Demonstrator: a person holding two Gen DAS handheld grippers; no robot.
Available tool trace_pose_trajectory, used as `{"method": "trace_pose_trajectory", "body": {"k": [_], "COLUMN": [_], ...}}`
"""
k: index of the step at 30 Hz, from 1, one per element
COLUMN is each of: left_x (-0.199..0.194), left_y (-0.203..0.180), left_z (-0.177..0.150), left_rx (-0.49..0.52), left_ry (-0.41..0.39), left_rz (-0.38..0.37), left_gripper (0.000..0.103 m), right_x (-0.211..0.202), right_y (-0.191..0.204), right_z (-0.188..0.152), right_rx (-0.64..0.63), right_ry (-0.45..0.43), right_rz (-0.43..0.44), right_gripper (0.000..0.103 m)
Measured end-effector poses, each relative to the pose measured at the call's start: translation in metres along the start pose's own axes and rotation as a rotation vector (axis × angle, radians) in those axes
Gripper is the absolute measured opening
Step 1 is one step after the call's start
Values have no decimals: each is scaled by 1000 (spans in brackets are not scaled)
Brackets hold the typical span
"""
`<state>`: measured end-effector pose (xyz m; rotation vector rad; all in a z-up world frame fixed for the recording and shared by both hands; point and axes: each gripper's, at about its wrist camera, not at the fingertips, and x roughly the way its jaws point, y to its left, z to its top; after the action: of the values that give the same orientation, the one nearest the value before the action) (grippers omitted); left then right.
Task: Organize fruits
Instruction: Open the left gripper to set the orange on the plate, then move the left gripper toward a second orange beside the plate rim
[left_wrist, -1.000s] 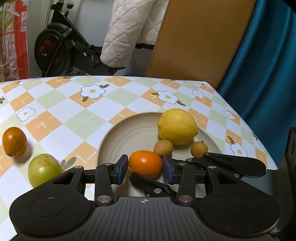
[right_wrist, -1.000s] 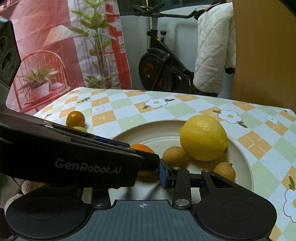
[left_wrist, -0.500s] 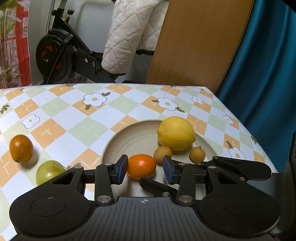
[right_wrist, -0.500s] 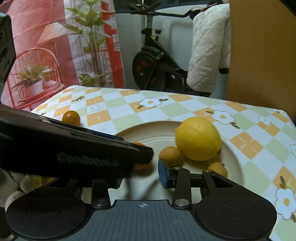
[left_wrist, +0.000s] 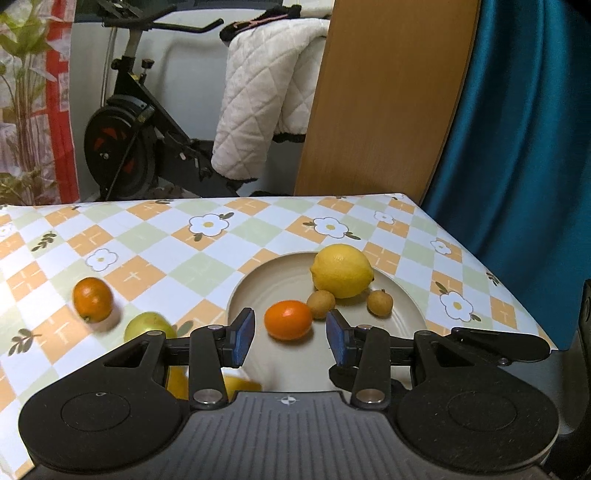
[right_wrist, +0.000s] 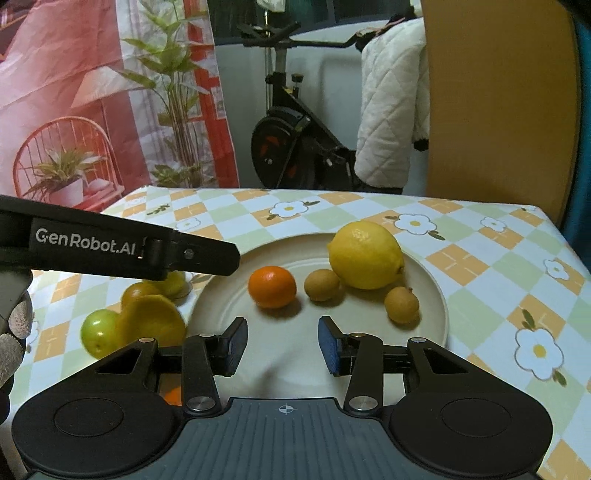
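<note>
I see both my left gripper (left_wrist: 290, 339) and right gripper (right_wrist: 282, 345) spread and empty, the lemon (right_wrist: 365, 254) lying lengthwise left-right, nipple pointing right.

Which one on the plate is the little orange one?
Find the big round cream plate on the flowered tablecloth. Four fruits lie on it. The small orange fruit is leftmost, beside a brown longan: the only bright orange one, much smaller than the yellow lemon.

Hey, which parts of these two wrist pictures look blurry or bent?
Left wrist view: the small orange off the plate is smeared, and the wooden board bows from the fisheye. Right wrist view: the orange-yellow fruit at lower left is blurred; the lemon is sharp.
</note>
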<state>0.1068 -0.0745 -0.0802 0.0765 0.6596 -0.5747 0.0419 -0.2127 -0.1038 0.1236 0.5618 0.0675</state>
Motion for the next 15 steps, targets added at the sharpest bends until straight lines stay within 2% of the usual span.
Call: {"method": "trace_pose_trajectory", "body": {"k": [6, 15], "left_x": [-21, -41], "left_y": [0, 0], "left_z": [-14, -32], "left_rx": [7, -8], "left_ry": [-22, -36], "left_rz": [20, 32], "left_gripper": [45, 45], "right_x": [-23, -40], "right_y": [12, 21], "right_z": [-12, -20], "right_rx": [4, 4], "right_ry": [-43, -49], "right_rz": [3, 4], "right_gripper": [39, 39]}}
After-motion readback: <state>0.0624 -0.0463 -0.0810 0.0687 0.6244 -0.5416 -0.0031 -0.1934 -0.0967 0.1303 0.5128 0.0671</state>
